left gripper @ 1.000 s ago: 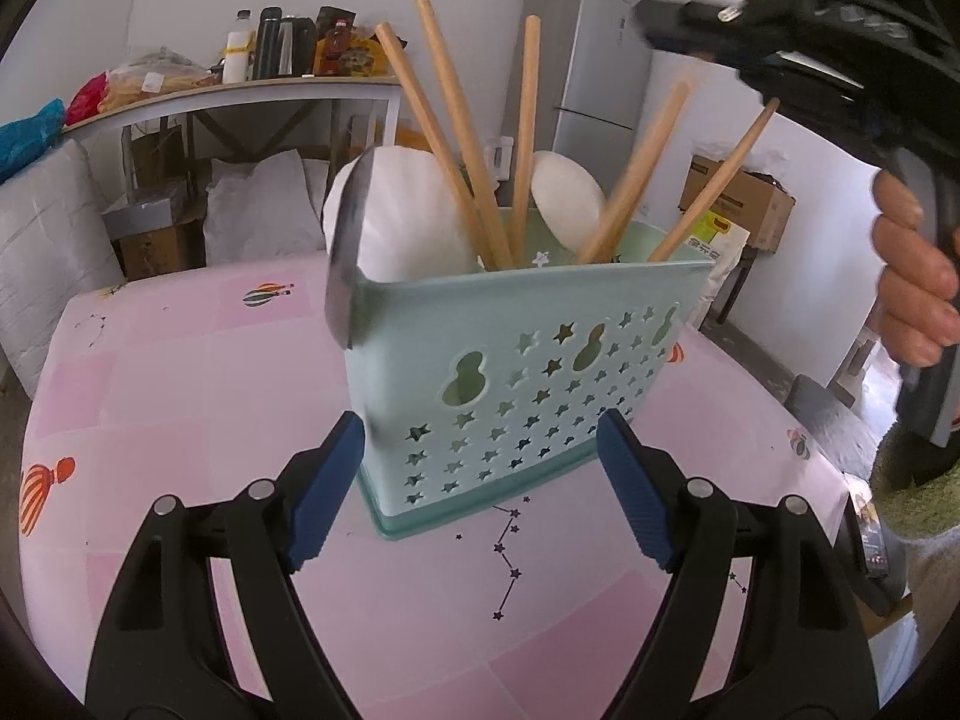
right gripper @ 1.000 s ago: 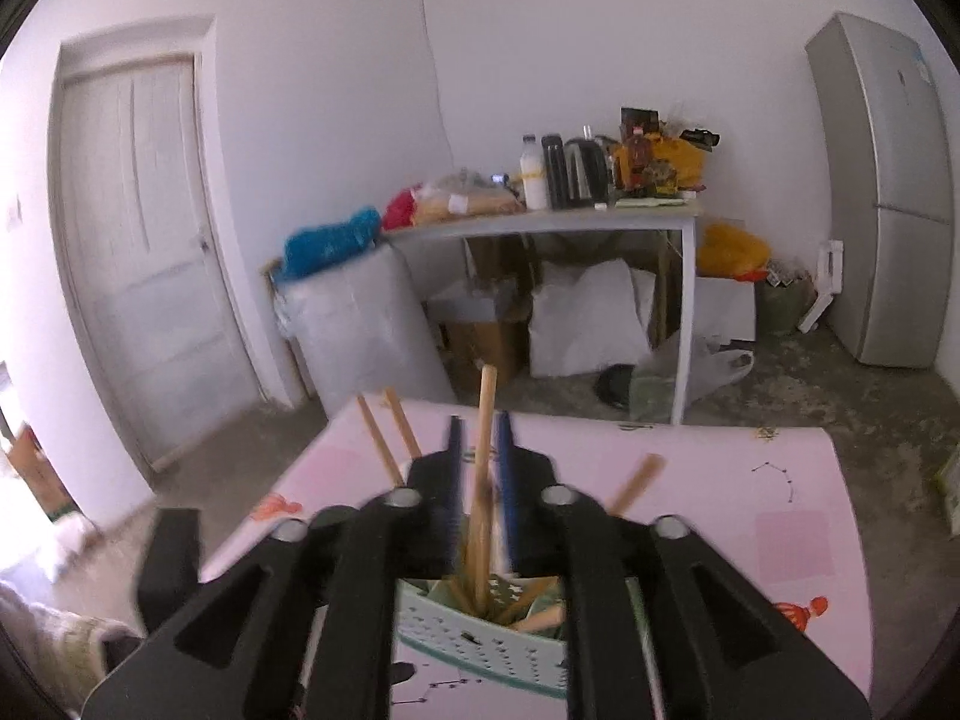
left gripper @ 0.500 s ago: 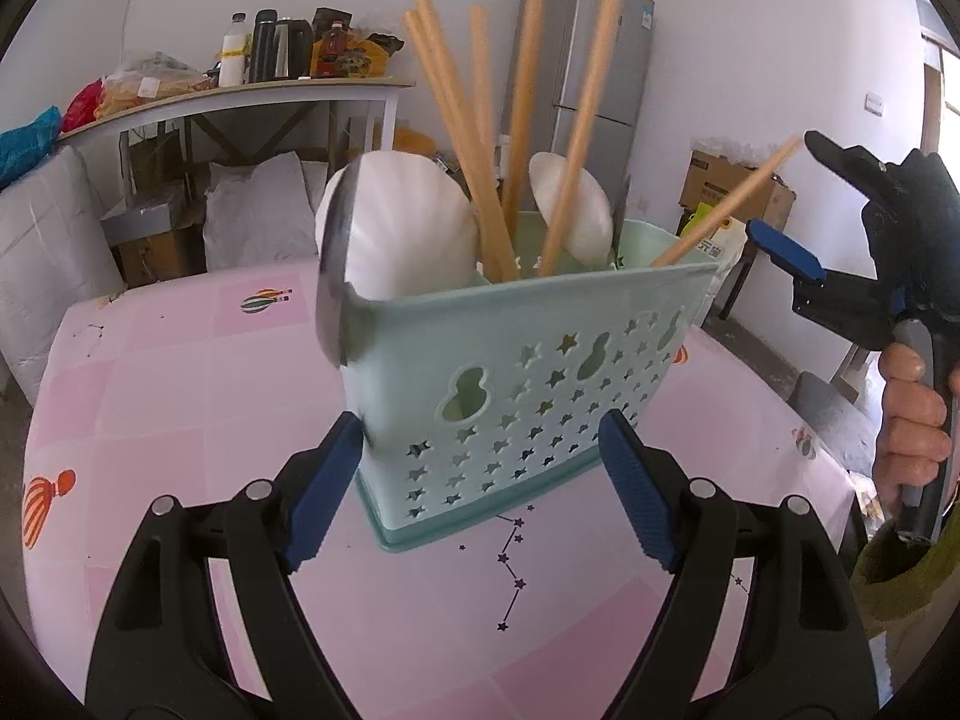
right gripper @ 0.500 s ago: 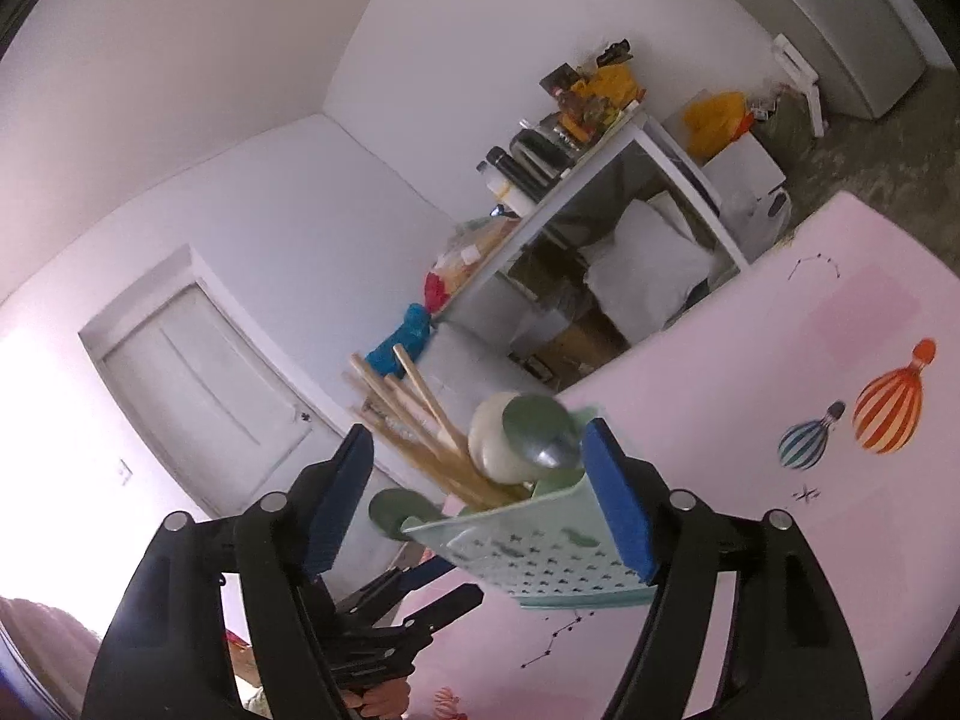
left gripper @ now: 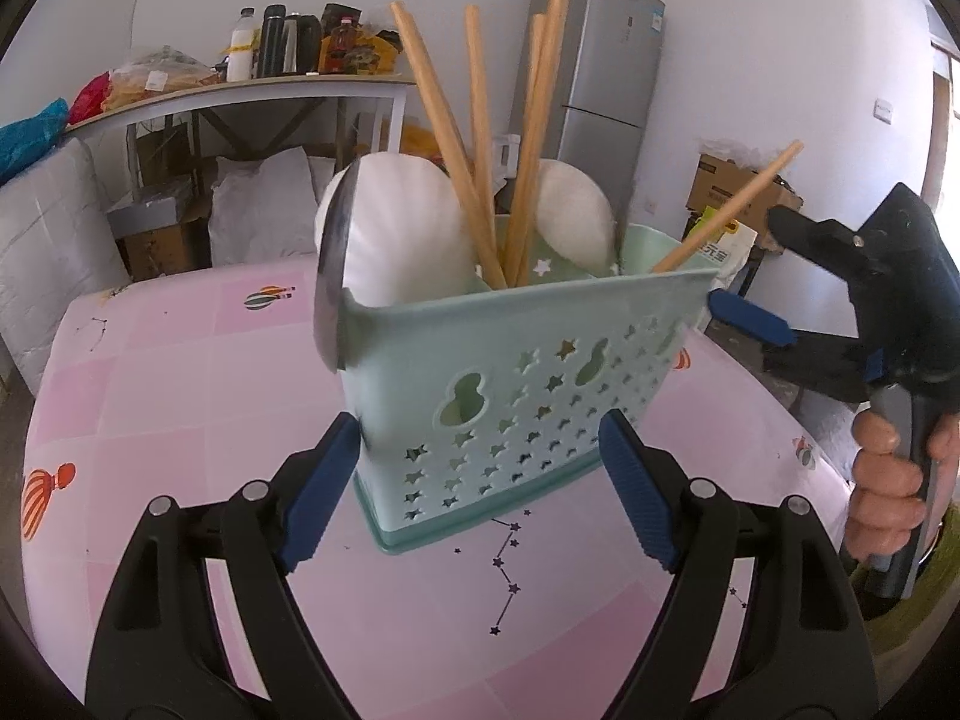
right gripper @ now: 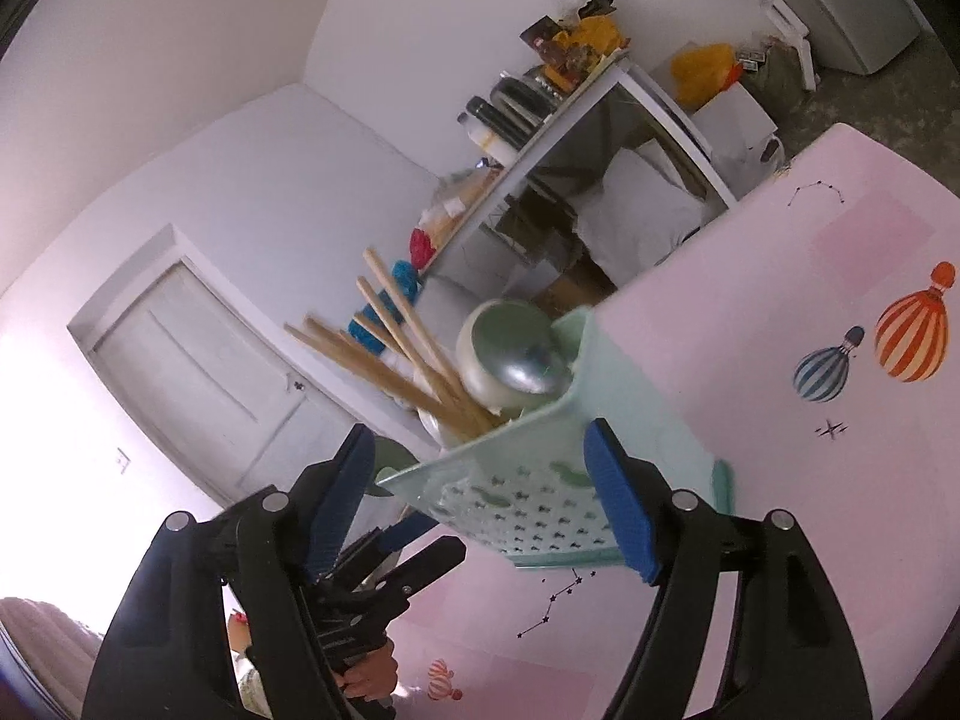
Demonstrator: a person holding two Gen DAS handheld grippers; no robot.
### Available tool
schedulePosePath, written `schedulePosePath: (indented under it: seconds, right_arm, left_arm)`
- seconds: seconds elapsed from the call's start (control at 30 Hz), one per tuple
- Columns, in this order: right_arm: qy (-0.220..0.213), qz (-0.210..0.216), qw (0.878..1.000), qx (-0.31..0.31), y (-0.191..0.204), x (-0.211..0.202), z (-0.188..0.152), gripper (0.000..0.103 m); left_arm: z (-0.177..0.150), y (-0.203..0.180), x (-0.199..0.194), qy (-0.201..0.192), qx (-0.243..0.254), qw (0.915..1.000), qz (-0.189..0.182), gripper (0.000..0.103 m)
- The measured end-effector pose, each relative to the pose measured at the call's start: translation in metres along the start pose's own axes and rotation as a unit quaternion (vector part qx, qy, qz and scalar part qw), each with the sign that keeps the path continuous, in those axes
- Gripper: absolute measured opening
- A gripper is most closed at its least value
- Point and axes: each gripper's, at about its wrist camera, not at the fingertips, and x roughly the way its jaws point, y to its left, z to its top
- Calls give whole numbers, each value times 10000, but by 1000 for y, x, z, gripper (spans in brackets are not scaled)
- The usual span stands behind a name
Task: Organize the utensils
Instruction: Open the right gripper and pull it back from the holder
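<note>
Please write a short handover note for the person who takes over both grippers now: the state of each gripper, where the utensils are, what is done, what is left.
Left gripper: open, its pads on either side of the mint basket's lower part; contact cannot be confirmed.
Right gripper: open and empty, beside the basket's end.
Utensils: wooden chopsticks stand leaning in the basket; one chopstick tilts far out toward the right gripper. Two spoons stand bowl-up in it too.
The basket stands on the pink table.
Done: every utensil in view is in the basket.
Left: probably only tidying the leaning chopstick; no loose utensils show on the table.
</note>
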Motion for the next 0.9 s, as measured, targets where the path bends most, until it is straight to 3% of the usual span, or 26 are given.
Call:
schedulePosePath:
  seconds: [0.07, 0.17, 0.33, 0.53, 0.67, 0.8, 0.9]
  right_arm:
    - [191, 137, 9997, 20, 6, 11, -5, 71]
    - [361, -238, 9982, -419, 25, 21, -12, 71]
    - [-103, -670, 9941, -850, 41, -9, -8, 71]
    - [-86, -1098, 9891, -976, 17, -15, 8, 73]
    - [96, -926, 9895, -1104, 5, -2, 14, 80]
    - [245, -548, 9936, -957, -8, 8, 19, 80]
    - [315, -508, 9937, -947, -11, 15, 16, 82]
  left_arm:
    - [-1, -2, -3, 27, 28, 10000, -71, 77]
    - [-5, -9, -9, -34, 291, 9995, -107, 77]
    - [-8, -20, -16, -164, 819, 9964, 122, 77]
    - [-6, -14, -7, -96, 663, 9977, 100, 78]
    - [-8, -4, 0, 21, 462, 9989, -16, 78]
    - [-9, 4, 4, 47, 347, 9994, -45, 78]
    - [-7, 7, 8, 71, 254, 9996, -124, 78]
